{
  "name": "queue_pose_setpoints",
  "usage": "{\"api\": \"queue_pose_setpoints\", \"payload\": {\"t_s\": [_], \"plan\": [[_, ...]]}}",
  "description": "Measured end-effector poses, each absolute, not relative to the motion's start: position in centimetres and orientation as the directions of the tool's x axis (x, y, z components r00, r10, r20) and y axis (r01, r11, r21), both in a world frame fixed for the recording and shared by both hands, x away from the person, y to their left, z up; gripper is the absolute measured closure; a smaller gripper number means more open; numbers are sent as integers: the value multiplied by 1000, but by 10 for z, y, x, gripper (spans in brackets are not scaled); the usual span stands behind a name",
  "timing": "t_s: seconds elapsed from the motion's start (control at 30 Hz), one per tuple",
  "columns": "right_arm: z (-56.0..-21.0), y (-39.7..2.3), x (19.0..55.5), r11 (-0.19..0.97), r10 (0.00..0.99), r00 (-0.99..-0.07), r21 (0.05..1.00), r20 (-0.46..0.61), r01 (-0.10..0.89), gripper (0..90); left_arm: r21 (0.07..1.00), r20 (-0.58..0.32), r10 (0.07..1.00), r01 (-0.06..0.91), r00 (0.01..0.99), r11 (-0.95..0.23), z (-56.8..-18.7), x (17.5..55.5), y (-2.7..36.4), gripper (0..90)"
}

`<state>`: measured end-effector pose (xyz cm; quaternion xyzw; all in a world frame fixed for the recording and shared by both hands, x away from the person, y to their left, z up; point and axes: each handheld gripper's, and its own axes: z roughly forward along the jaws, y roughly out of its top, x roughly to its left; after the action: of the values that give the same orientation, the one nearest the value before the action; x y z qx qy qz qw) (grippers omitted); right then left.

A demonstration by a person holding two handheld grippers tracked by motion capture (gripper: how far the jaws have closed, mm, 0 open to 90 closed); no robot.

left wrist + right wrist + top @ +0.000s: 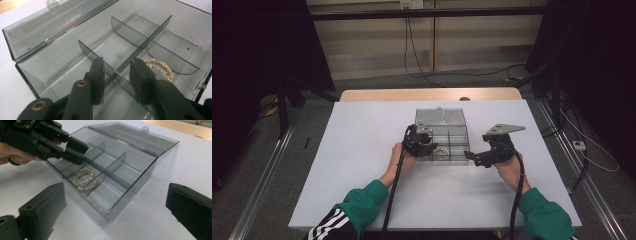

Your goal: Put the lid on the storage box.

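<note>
Clear smoky plastic organizer box (pixel 442 131) sits mid-counter, lid (pixel 439 117) swung open and standing at the far side. Inside, thin dividers (pixel 130 32) split it into compartments. Gold chain bracelet (pixel 441 153) lies coiled in a near compartment, close to the box's front wall; in the right gripper view it rests between two cross dividers (pixel 83 179), in the left gripper view it's just past the right-hand jaw (pixel 160 67).

Left tongs (pixel 430 146) are inside the box at its near-left part, hand (pixel 404 159) just outside the front-left corner. Jaws partly spread and straddling a divider junction (pixel 116 72); the divider runs up between them, and I can't tell whether the pads touch it. They pinch nothing. The bracelet is beside these tongs, not between the jaws; a divider wall stands between the jaw tips and the chain.

Right tongs (pixel 470 155) are on the counter side, just off the box's near-right corner, clear of it. Jaws wide apart with nothing between them; in the right gripper view the box corner (pixel 110 213) lies ahead in the gap, with bare counter (pixel 155 215) around it. Right hand (pixel 507 167) holds the gripper body, grey three-cornered plate (pixel 504 129) on top.

White counter (pixel 362 165) is bare apart from the box. Cables (pixel 394 190) trail from both grippers toward the near edge. Green sleeves (pixel 362 200) at the bottom of the high view. A wooden strip (pixel 427 94) runs along the far counter edge, and dark stands and floor cables are beyond it.
</note>
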<state>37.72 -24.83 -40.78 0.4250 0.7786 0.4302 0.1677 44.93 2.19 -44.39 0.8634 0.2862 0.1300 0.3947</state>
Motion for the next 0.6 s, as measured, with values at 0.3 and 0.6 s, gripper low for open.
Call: {"api": "queue_pose_setpoints", "payload": {"t_s": [0.3,0.6], "plan": [[-408,-253,400,234,840,-531,808,112,541,332,757,0,599,391,801,-523,-444,449,22,646],[-404,-255,419,219,856,-505,811,107,543,680,757,1,598,391,801,-524,-444,449,22,646]]}}
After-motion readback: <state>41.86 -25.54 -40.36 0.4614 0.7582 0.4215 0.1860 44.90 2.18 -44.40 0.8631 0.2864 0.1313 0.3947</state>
